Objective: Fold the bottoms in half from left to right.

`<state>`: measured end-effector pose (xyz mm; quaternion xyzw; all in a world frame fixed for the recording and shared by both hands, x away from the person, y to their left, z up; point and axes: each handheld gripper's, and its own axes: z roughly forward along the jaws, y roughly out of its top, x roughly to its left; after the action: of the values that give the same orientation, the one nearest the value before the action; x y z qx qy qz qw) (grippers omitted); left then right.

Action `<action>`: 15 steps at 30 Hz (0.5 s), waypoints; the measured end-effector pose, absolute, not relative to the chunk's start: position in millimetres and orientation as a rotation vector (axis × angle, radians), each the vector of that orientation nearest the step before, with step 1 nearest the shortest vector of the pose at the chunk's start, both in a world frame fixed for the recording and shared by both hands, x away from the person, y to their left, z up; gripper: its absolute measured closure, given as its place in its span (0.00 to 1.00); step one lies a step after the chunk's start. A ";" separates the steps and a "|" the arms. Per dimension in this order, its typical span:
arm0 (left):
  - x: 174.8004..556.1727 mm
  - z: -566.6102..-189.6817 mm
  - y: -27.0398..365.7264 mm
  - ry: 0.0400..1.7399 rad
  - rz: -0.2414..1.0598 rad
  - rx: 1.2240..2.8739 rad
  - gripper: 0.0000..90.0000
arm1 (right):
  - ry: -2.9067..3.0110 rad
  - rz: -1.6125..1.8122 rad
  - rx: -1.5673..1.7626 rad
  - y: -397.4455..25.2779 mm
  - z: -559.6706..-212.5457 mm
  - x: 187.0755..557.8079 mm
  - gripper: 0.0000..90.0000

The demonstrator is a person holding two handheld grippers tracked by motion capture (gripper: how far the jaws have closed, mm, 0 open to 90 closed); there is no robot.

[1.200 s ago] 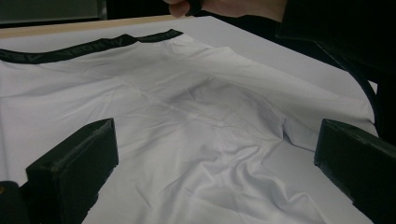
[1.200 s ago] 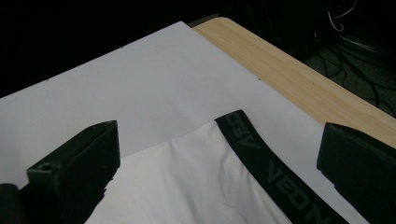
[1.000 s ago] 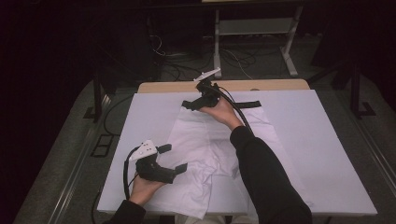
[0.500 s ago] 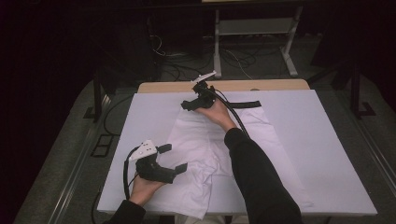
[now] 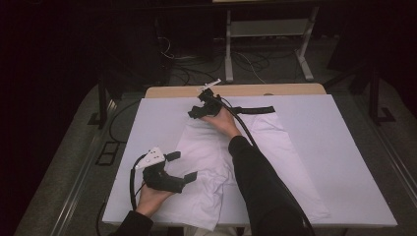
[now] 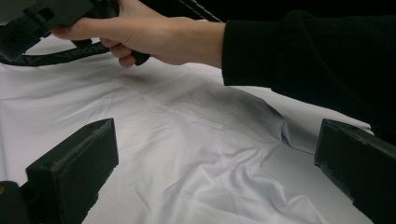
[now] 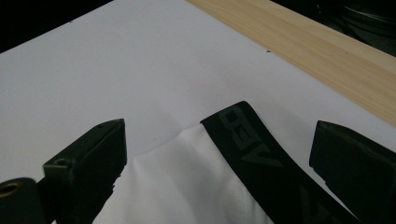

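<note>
The left hand-held gripper (image 6: 210,163) has its jaws wide apart over the wrinkled white garment (image 6: 187,154); the cloth lies flat. Farther off, a hand (image 6: 144,30) in a black sleeve (image 6: 317,56) holds the right hand-held gripper (image 6: 42,18).

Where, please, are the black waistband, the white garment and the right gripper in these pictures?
black waistband (image 7: 247,140): right gripper view, on the lettered band near its end.
white garment (image 6: 187,154): left gripper view, on the creased middle of the cloth.
right gripper (image 5: 193,113): high view, midway between its open jaws, over the garment's far corner.
</note>
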<state>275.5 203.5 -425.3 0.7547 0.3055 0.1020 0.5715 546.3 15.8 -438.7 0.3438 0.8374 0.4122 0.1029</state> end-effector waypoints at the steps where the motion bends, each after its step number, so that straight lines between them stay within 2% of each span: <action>1: 275.5 -425.3 203.6 0.717 0.239 1.770 0.00 | 2.471 1.217 1.015 15.8 -438.7 546.3 0.08; 5: 275.4 -425.2 203.6 0.715 0.239 1.770 0.00 | 2.464 1.210 1.022 20.6 -442.0 550.5 0.16; 10: 275.6 -425.3 203.8 0.717 0.236 1.769 0.00 | 2.461 1.177 1.028 25.5 -443.6 553.7 0.19; 15: 275.9 -425.4 204.5 0.718 0.234 1.768 0.00 | 2.470 1.158 1.031 31.9 -448.6 555.2 0.33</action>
<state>275.9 204.5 -425.4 0.7539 0.3064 0.0999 0.5725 555.2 31.9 -448.6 0.3512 0.8417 0.3945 0.1123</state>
